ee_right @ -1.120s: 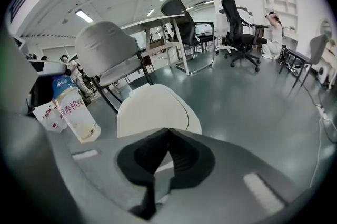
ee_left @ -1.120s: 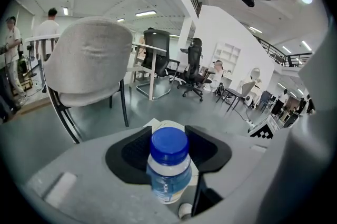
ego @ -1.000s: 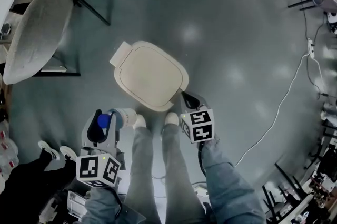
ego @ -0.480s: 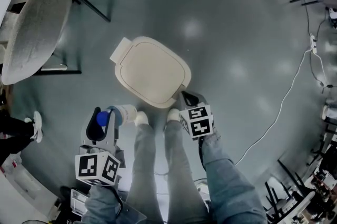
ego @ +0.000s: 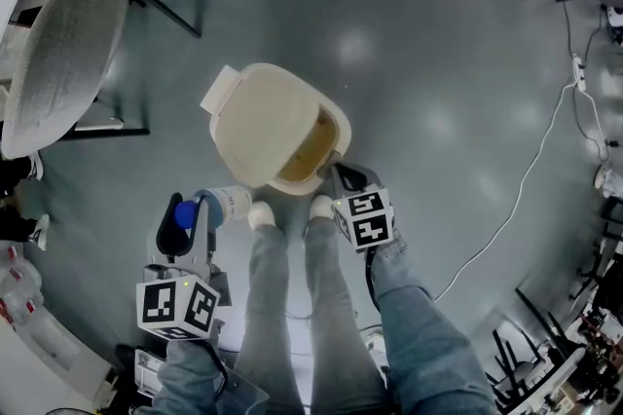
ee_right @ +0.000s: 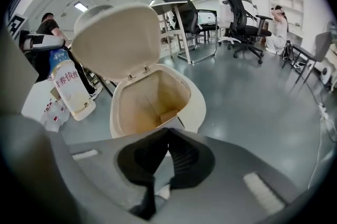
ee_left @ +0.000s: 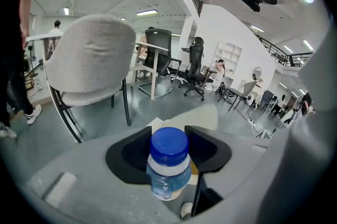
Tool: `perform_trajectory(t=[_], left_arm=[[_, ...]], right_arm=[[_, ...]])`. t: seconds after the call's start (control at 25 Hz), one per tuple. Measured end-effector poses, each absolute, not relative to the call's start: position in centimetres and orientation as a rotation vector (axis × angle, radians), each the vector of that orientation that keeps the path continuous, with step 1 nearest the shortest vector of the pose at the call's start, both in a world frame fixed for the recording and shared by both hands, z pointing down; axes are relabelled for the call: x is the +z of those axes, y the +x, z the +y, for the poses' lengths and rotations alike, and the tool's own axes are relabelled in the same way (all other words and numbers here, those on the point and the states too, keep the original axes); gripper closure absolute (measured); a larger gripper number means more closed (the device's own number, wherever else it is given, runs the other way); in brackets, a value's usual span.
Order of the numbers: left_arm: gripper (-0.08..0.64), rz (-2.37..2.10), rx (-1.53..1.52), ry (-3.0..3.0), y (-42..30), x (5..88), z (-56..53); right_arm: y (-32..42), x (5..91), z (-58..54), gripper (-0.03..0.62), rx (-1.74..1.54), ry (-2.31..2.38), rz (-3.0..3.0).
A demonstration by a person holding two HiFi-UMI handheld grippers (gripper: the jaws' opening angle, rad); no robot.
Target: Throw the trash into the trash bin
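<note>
A cream trash bin [ego: 334, 132] stands on the floor in front of my feet, its lid [ego: 255, 123] tilted up so the brown inside shows. The right gripper view looks into the bin [ee_right: 196, 103] under the raised lid [ee_right: 118, 41]. My right gripper [ego: 343, 177] is shut with nothing between its fingers [ee_right: 184, 157], low at the bin's near edge. My left gripper [ego: 191, 214] is shut on a clear plastic bottle [ego: 226, 205] with a blue cap [ee_left: 168, 145], held left of the bin. The bottle [ee_right: 68, 87] also shows beside the lid.
A grey padded chair [ego: 60, 53] stands at the far left. A white cable [ego: 526, 184] runs across the floor on the right. My legs and white shoes [ego: 259, 214] are just behind the bin. Office chairs [ee_right: 243, 18] and desks stand further off.
The bin's lid has swung up from flat to open. My right gripper has sunk a little at the bin's near edge. The left gripper and bottle stayed put.
</note>
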State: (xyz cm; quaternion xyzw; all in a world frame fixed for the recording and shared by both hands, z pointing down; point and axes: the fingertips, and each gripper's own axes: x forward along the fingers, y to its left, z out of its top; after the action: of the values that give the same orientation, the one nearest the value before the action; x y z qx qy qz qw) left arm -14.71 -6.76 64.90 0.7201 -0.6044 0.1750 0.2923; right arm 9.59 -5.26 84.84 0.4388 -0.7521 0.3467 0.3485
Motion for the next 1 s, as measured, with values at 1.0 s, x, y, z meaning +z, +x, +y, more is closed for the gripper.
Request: perform_trajectory(t=[1.0], left_arm=[[0.354, -1.576, 0.415, 2.044, -10.6, 60.3, -8.9]], right_arm=[[12.9, 68.1, -9.5, 0.589, 0.768, 1.538, -1.962]])
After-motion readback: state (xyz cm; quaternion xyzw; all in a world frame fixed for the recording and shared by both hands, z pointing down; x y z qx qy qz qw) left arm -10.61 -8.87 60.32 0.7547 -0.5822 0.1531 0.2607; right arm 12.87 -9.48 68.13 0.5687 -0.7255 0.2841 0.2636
